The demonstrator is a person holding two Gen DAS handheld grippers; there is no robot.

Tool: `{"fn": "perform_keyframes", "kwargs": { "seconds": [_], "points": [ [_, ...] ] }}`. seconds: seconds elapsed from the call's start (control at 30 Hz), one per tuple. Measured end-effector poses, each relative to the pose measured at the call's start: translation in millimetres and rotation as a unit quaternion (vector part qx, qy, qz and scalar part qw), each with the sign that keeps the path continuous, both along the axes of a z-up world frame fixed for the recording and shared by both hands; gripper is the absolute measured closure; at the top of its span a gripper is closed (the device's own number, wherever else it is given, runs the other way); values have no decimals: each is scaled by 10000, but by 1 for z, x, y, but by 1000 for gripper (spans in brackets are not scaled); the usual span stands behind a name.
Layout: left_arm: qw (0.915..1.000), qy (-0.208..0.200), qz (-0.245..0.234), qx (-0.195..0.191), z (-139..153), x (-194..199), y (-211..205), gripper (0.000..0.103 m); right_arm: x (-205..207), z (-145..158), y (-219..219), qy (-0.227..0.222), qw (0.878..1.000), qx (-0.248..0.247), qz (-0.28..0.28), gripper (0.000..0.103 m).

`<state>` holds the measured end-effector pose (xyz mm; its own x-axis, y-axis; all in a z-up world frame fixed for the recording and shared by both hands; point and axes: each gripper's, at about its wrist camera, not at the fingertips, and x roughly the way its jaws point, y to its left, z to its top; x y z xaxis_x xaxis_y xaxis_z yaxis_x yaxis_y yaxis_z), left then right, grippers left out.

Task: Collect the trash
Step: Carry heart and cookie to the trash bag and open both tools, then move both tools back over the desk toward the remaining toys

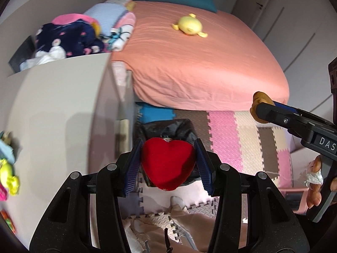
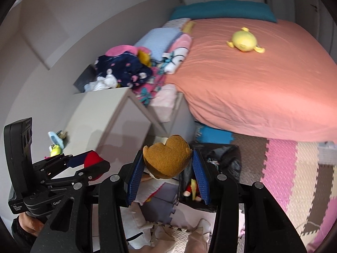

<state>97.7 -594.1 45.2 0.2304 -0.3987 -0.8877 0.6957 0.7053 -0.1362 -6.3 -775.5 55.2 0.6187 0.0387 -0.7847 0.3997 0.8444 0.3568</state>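
My left gripper (image 1: 167,164) is shut on a red plush heart (image 1: 167,164), held above a black trash bag (image 1: 168,129) on the floor mat. It also shows at the left of the right wrist view (image 2: 92,163) with the red heart (image 2: 92,160) in it. My right gripper (image 2: 167,166) is shut on a brown plush toy (image 2: 167,158), above and left of the black bag (image 2: 221,162). In the left wrist view the right gripper (image 1: 260,109) comes in from the right with the brown toy (image 1: 258,103).
A bed with a pink sheet (image 1: 200,63) carries a yellow plush toy (image 1: 189,26). A white cabinet (image 1: 63,116) stands at the left with piled clothes (image 1: 69,40) on top. Coloured foam mats (image 1: 236,139) cover the floor.
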Motion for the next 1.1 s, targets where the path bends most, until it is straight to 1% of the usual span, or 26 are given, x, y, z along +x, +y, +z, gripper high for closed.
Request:
{"fn": "perform_keyframes", "kwargs": {
  "seconds": [0.03, 0.07, 0.1, 0.13, 0.17, 0.27, 0.5, 0.63, 0.83, 1.1],
  "points": [
    [10000, 34, -44, 16, -2, 0, -6, 54, -1, -4, -5, 59, 10000, 23, -26, 55],
    [9998, 114, -105, 90, -6, 2, -13, 50, -1, -6, -7, 123, 9999, 40, -6, 54],
    [9997, 161, -114, 172, -9, 3, -17, 40, -1, -9, -9, 220, 9997, 52, 16, 46],
    [9994, 179, -59, 285, -12, 6, -23, 13, -2, -12, -13, 322, 9995, -1, -59, 41],
    [9994, 116, 12, 336, -13, 8, -27, 6, -3, -13, -14, 333, 9993, -66, -127, 38],
    [9990, 27, 35, 436, -15, 9, -33, 6, -7, -12, -21, 272, 9993, -142, -231, 38],
    [9982, 213, 139, 536, -26, 14, -28, 6, -10, -14, -30, 252, 9992, -51, -313, 38],
    [9979, 233, 158, 580, -27, 14, -26, 6, -7, -15, -26, 259, 9993, -1, -286, 38],
    [9983, 200, 198, 518, -23, 14, -19, 6, 1, -13, -18, 267, 9995, -5, -179, 38],
    [9979, 190, 382, 496, -18, 18, 6, 6, 18, -8, -2, 257, 9996, -37, 55, 38]
  ]
}}
